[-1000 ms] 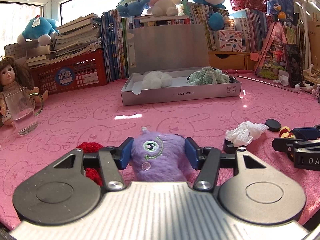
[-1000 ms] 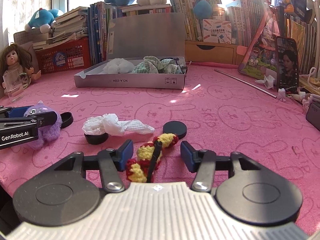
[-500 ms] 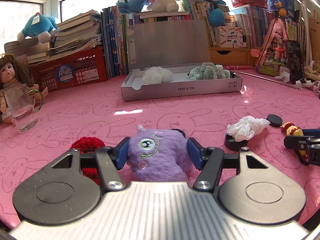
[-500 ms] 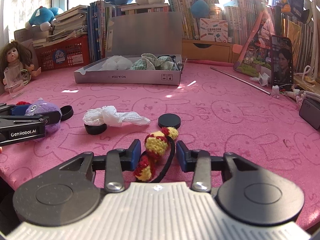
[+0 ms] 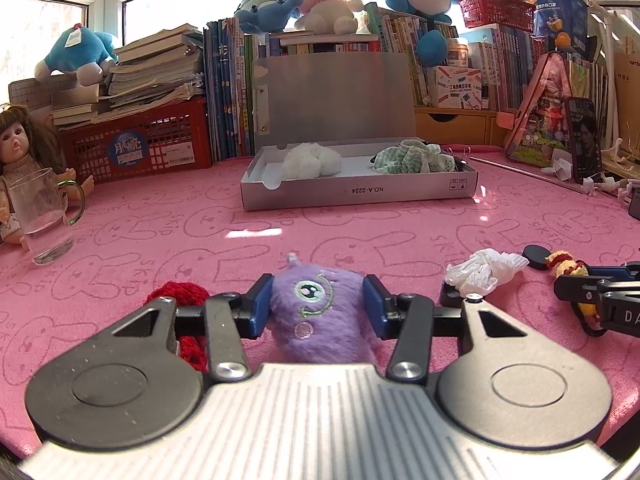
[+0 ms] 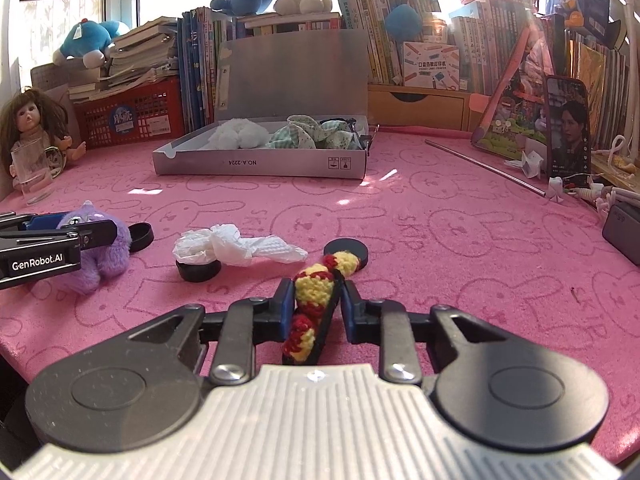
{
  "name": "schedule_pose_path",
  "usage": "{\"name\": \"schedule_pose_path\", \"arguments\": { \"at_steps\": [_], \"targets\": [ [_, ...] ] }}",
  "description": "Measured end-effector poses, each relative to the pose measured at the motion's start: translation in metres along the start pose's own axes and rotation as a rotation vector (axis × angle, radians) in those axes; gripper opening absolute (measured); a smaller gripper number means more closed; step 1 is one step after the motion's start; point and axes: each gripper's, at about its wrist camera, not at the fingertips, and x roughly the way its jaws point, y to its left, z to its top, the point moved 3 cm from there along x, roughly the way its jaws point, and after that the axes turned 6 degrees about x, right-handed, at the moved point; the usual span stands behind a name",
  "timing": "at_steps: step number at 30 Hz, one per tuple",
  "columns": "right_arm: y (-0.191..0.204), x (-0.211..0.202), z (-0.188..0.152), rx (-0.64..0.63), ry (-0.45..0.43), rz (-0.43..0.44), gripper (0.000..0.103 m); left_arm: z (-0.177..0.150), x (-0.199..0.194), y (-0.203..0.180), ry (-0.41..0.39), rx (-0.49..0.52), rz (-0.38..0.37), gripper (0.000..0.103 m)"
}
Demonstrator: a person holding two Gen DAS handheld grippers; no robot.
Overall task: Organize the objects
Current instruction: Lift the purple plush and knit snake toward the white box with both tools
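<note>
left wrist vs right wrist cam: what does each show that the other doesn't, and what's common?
Left wrist only: the red knit piece beside the left gripper, whose pads, just closing, press the purple plush.

Right wrist only: the grey device at the right edge, and the right gripper, just closing, clamped on the yellow-red crochet piece.

Both: the open silver box, crumpled white tissue, glass mug and doll.

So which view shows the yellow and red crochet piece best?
Right wrist view: the crochet piece lies centred between the right gripper jaws, pinched. The left wrist view shows only its end beside that gripper, at the right edge.
</note>
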Motion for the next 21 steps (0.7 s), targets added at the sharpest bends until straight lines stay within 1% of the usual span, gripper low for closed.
{"name": "schedule_pose_path", "arguments": {
  "at_steps": [1, 2, 3, 4, 5, 6, 7, 9, 13, 14, 15, 21],
  "targets": [
    [0.0, 0.0, 0.0, 0.002, -0.001, 0.0, 0.029, -0.001, 0.0, -0.001, -0.004, 0.012, 0.005, 0.055],
    [-0.001, 0.0, 0.001, 0.005, -0.001, -0.002, 0.029, -0.002, 0.001, -0.003, -0.005, 0.022, 0.011, 0.059],
    [-0.001, 0.001, 0.001, 0.005, -0.001, -0.002, 0.029, -0.004, 0.002, -0.005, 0.004, 0.039, 0.019, 0.067],
    [-0.001, 0.001, 0.001, 0.006, 0.0, -0.003, 0.029, -0.006, 0.004, -0.007, 0.02, 0.056, 0.03, 0.07],
    [0.0, 0.001, 0.0, 0.007, 0.002, -0.005, 0.029, -0.008, 0.006, -0.009, 0.037, 0.07, 0.035, 0.076],
    [-0.001, 0.001, 0.0, 0.008, 0.003, -0.006, 0.029, -0.01, 0.008, -0.011, 0.049, 0.08, 0.034, 0.08],
    [-0.001, 0.001, 0.0, 0.008, 0.005, -0.006, 0.03, -0.013, 0.01, -0.013, 0.059, 0.092, 0.039, 0.08],
    [-0.001, 0.002, -0.001, 0.008, 0.007, -0.009, 0.03, -0.016, 0.01, -0.015, 0.044, 0.103, 0.049, 0.081],
    [-0.002, 0.003, -0.001, 0.008, 0.01, -0.011, 0.03, -0.015, 0.013, -0.013, 0.049, 0.091, 0.049, 0.081],
    [-0.002, 0.003, -0.001, 0.007, 0.011, -0.011, 0.03, -0.015, 0.014, -0.012, 0.048, 0.082, 0.044, 0.079],
    [-0.001, 0.003, -0.001, 0.006, 0.011, -0.011, 0.03, -0.015, 0.014, -0.011, 0.046, 0.076, 0.04, 0.074],
    [-0.001, 0.003, -0.001, 0.005, 0.01, -0.011, 0.03, -0.013, 0.013, -0.007, 0.05, 0.052, 0.022, 0.072]
  ]
}}
